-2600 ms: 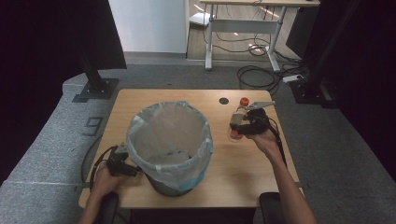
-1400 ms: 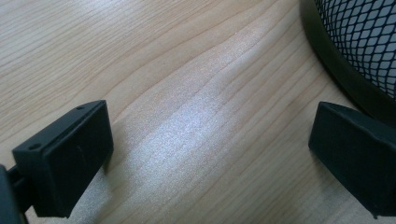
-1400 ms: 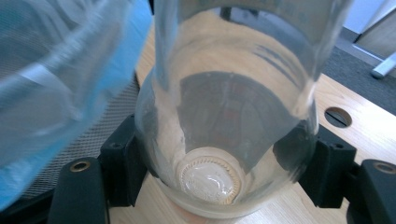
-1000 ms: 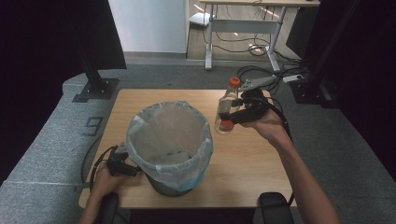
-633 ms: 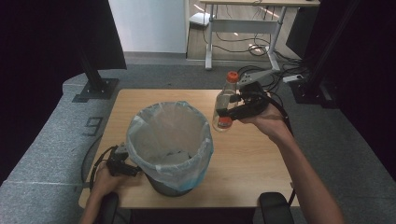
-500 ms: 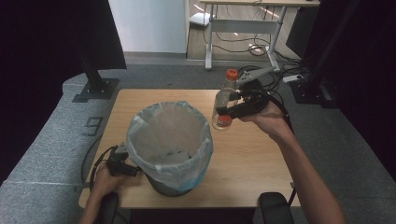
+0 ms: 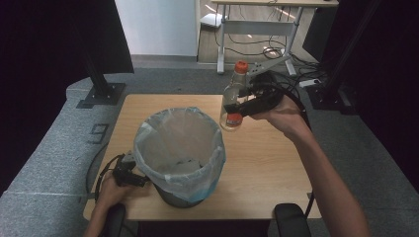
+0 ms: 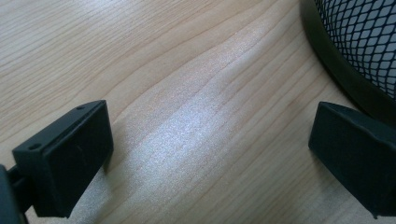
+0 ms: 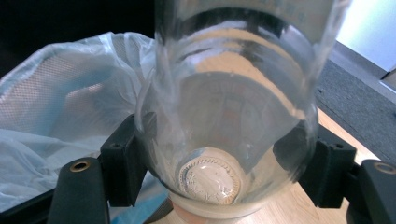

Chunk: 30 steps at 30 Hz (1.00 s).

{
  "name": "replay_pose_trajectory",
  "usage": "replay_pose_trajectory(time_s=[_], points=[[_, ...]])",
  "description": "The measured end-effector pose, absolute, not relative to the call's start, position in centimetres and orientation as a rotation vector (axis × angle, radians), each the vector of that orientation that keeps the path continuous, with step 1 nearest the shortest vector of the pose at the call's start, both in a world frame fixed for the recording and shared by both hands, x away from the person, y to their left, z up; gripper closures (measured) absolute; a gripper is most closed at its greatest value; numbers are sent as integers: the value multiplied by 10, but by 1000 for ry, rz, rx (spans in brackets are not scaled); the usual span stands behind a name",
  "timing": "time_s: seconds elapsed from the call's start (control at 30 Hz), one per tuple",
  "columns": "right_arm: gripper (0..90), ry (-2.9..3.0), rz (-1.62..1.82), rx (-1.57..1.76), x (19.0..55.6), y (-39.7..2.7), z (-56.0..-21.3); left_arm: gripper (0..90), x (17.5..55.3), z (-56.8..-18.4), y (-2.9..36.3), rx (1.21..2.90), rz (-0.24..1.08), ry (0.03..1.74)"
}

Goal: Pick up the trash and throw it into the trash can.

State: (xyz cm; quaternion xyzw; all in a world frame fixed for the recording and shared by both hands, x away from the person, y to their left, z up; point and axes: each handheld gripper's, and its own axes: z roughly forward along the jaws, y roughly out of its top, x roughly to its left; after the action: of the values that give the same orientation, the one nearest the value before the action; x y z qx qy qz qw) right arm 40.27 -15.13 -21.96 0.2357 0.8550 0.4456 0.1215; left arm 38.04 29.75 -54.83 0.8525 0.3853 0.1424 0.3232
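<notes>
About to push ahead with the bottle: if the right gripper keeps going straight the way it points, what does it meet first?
Probably the plastic liner of the mesh bin. The right gripper, shut on the clear bottle, points toward the bin's near rim; depth is unclear, so it may pass just above.

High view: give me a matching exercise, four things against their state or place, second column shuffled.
Things:
1. bottle
2. bin
3. left gripper
4. right gripper

States:
A. open, low on the table beside the bin
B. lined with a pale bag, standing on the table
C. clear, orange cap, held in the air
D. shut on the bottle

Pairs: 1-C, 2-B, 3-A, 4-D
</notes>
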Motion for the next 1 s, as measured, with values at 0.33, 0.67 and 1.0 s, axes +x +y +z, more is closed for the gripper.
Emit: replay_pose_trajectory(time_s=[0.33, 0.67, 1.0], points=[[276, 2535, 1320, 591, 399, -125, -206, 0, 380, -548, 298, 2237, 374, 1011], [276, 2572, 1340, 523, 400, -93, -208, 0, 380, -548, 298, 2237, 374, 1011], [276, 2607, 1323, 460, 403, -63, -225, 0, 380, -548, 298, 2237, 374, 1011]])
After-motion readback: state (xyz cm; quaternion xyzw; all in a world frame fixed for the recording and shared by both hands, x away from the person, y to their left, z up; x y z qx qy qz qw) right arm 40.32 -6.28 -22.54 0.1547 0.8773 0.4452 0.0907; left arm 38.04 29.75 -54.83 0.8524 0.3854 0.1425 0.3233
